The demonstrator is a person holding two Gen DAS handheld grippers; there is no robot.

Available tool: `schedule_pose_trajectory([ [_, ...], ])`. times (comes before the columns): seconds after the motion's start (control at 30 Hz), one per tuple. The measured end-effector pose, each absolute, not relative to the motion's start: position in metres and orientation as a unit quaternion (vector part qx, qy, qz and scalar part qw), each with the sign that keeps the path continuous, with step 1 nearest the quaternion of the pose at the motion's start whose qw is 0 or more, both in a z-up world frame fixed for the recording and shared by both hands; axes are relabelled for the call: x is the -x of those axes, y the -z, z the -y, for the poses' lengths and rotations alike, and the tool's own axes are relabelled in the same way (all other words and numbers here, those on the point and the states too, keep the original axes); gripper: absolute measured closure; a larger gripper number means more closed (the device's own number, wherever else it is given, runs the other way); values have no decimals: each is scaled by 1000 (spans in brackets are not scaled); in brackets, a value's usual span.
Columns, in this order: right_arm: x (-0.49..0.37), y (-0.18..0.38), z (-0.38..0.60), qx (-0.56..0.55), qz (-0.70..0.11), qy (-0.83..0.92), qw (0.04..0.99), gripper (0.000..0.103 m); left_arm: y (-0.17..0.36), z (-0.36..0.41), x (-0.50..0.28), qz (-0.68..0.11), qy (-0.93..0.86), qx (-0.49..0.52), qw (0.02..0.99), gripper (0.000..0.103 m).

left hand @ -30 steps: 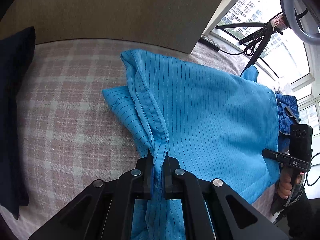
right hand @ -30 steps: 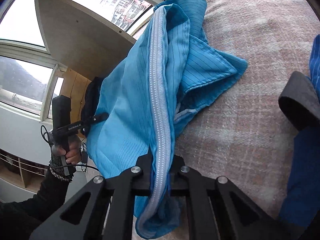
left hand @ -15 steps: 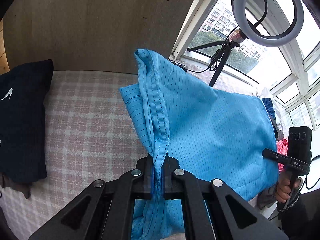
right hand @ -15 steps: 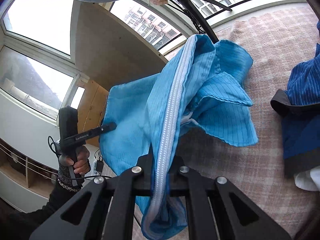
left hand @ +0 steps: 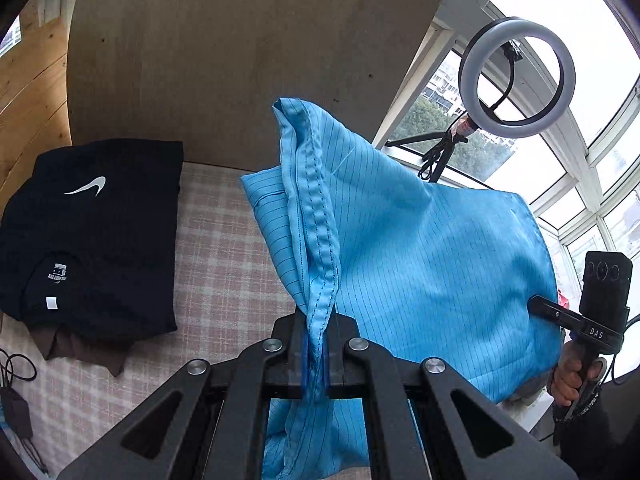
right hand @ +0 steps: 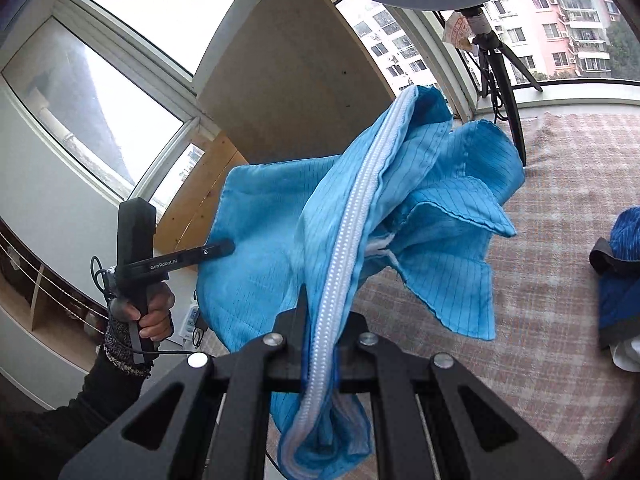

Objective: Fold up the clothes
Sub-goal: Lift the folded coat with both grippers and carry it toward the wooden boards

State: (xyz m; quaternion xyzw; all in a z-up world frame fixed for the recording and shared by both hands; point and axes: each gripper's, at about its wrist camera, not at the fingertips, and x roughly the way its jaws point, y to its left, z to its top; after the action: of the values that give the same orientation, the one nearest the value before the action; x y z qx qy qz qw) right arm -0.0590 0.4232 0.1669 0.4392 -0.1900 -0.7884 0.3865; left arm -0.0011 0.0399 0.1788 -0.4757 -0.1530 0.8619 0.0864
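blue striped garment (left hand: 420, 264) hangs lifted between the two grippers, above a bed covered in a pink checked blanket (left hand: 224, 272). left gripper (left hand: 316, 354) is clamped tight on a stitched hem edge that runs up from its jaws, and the cloth spreads to the right toward the right gripper (right hand: 320, 354), which pinches the white zipper strip (right hand: 348, 240) of the same garment, with loose folds and a flap drooping to the right over the blanket. each hand (right hand: 150, 312) shows in the other's view, gripping its black handle. a folded black shirt (left hand: 88, 232) with a white swoosh lies on the blanket at left, well apart from the garment. a ring light (left hand: 516, 76) on a tripod stands by the window. dark blue clothes (right hand: 620, 280) sit at the right edge of the bed.
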Motion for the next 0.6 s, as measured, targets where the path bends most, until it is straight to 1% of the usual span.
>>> schedule_pose_trajectory([
  [0.3,62,-192,-257,-418,156,800,401,96,-202,115,-10,131,-874,464,63,100],
  [0.4,66,-193,-201,-417,156,799,405,96,-201,167,-6,125,-874,468,48,100],
  [0.6,86,-184,-104,-416,144,804,399,96,-194,250,18,138,-874,465,21,100],
])
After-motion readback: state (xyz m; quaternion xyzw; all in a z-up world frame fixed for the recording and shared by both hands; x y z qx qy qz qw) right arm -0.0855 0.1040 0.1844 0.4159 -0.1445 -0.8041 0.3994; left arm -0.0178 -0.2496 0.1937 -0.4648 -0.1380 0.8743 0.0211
